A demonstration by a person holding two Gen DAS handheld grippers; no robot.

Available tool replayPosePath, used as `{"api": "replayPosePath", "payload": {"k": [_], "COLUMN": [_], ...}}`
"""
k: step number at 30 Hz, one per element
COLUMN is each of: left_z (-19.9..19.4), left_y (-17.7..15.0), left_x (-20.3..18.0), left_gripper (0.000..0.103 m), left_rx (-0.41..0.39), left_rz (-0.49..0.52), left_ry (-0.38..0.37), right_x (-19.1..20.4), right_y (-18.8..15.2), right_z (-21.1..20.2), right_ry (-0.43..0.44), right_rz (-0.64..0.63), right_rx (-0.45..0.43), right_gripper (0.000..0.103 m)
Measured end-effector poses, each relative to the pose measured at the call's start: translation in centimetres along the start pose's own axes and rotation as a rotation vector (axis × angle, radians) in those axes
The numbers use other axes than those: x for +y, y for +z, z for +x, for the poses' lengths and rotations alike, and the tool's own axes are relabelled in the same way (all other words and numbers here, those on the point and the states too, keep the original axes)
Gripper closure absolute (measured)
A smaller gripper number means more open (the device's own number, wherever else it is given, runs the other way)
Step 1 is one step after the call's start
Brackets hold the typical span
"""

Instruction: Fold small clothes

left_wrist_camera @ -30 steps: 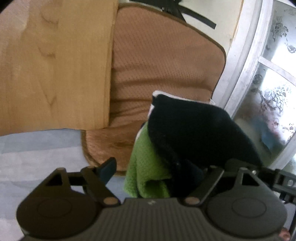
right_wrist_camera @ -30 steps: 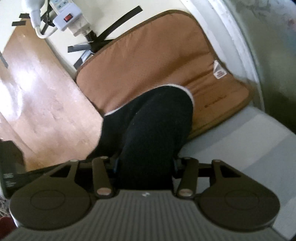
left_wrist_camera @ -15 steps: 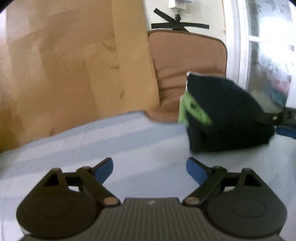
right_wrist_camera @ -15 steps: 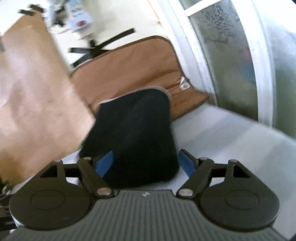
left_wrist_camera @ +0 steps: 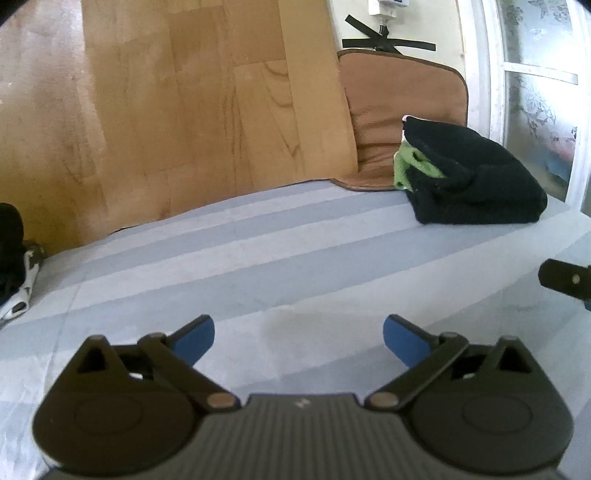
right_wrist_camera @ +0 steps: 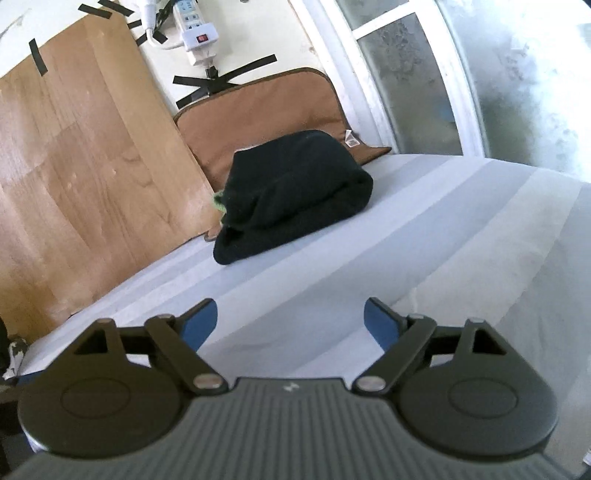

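A folded black garment (left_wrist_camera: 476, 181) lies on top of a green one (left_wrist_camera: 406, 162) at the far right of the striped sheet (left_wrist_camera: 258, 258), against a brown cushion (left_wrist_camera: 402, 103). The right wrist view shows the same black bundle (right_wrist_camera: 295, 192) well ahead. My left gripper (left_wrist_camera: 298, 339) hovers over the bare sheet, its jaws still opening with nothing between them. My right gripper (right_wrist_camera: 290, 325) is likewise opening and empty, pulled back from the bundle. Part of the right gripper's finger (left_wrist_camera: 565, 280) shows at the left view's right edge.
A wooden board (left_wrist_camera: 184, 110) leans along the back edge of the sheet. More dark and patterned clothes (left_wrist_camera: 14, 266) lie at the far left. A power strip (right_wrist_camera: 192, 33) is taped to the wall; a frosted window (right_wrist_camera: 424, 85) stands at the right.
Both grippers let go of the black garment and drew back from it across the sheet, their jaws spreading. The bundle now rests on the sheet by the cushion.
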State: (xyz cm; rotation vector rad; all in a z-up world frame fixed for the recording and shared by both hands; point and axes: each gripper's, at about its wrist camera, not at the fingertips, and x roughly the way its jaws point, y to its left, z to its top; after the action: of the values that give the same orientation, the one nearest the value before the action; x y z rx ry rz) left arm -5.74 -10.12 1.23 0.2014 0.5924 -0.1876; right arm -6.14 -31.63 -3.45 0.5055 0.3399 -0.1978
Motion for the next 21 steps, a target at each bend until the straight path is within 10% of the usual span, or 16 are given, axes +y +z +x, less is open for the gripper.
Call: {"api": "replayPosePath", "payload": {"k": [21], "left_z": [-0.9], "left_y": [-1.0], "left_x": [0.4], "left_gripper": [0.000], "left_rx": [-0.028], "left_rz": [-0.001], "left_ry": [0.004], "right_x": [0.0], "right_y": [-1.2], "right_z": [-0.5], "right_ry": [-0.016], "right_rz": [0.038], "right_rx": [-0.009], "right_gripper": [0.010]}}
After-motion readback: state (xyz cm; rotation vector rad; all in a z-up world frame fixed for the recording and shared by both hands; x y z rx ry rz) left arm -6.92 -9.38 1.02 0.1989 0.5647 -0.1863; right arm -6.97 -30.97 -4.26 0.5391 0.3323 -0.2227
